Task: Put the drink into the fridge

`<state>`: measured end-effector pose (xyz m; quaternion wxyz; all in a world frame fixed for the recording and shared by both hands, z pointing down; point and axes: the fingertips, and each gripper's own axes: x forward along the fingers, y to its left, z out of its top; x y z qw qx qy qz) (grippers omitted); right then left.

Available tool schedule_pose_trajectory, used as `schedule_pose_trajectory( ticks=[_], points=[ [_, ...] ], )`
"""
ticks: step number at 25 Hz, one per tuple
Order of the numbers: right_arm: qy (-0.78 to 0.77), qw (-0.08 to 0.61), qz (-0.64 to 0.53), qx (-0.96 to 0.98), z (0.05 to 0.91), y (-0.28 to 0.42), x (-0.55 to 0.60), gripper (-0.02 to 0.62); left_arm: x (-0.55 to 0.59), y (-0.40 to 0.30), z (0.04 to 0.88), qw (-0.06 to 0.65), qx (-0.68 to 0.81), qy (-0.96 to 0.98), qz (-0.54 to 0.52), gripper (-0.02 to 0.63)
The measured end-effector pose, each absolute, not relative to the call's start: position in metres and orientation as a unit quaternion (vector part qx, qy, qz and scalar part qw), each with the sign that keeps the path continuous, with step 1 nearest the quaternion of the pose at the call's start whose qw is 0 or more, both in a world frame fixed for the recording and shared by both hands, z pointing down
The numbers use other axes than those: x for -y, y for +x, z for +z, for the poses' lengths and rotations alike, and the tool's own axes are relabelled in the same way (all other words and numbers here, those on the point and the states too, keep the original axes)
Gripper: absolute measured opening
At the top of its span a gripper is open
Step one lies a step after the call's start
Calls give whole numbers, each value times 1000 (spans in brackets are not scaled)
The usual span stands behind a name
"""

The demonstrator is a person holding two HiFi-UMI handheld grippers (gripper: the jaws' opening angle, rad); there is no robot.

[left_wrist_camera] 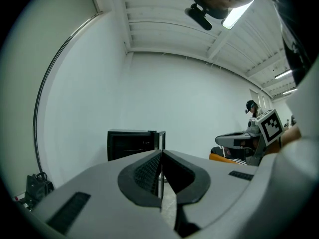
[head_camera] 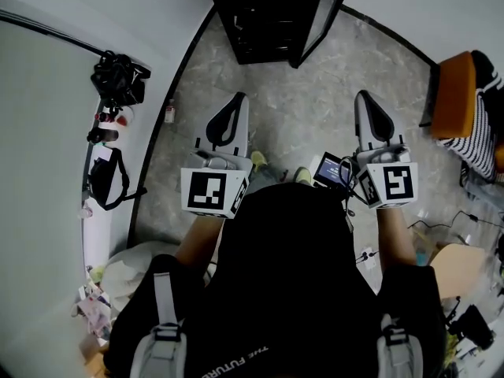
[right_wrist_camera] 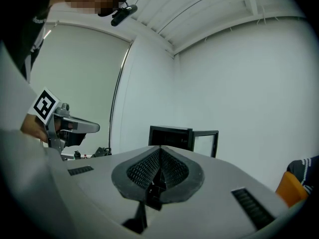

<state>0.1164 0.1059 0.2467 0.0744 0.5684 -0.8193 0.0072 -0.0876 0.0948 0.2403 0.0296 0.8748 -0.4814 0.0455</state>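
Grey marbled floor (head_camera: 315, 101) runs to a black fridge (head_camera: 268, 22), glass door (head_camera: 311, 46) open. My left gripper (head_camera: 236, 101) and right gripper (head_camera: 366, 101) are closed, empty; I could clip that door approaching.

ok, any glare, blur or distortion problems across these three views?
Head view: strong fisheye, the wall base bows; the open fridge reads dark inside. Left gripper view: the ceiling light is blown out. Right gripper view: even light, no glare, dark fisheye corners.
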Motion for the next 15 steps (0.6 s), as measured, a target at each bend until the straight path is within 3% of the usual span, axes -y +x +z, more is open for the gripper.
schedule_pose_trajectory(
  ticks=[15],
  points=[
    [575,65,30,815,256,206,-190,14,-181,-6,236,19,490,870,56,14]
  ],
)
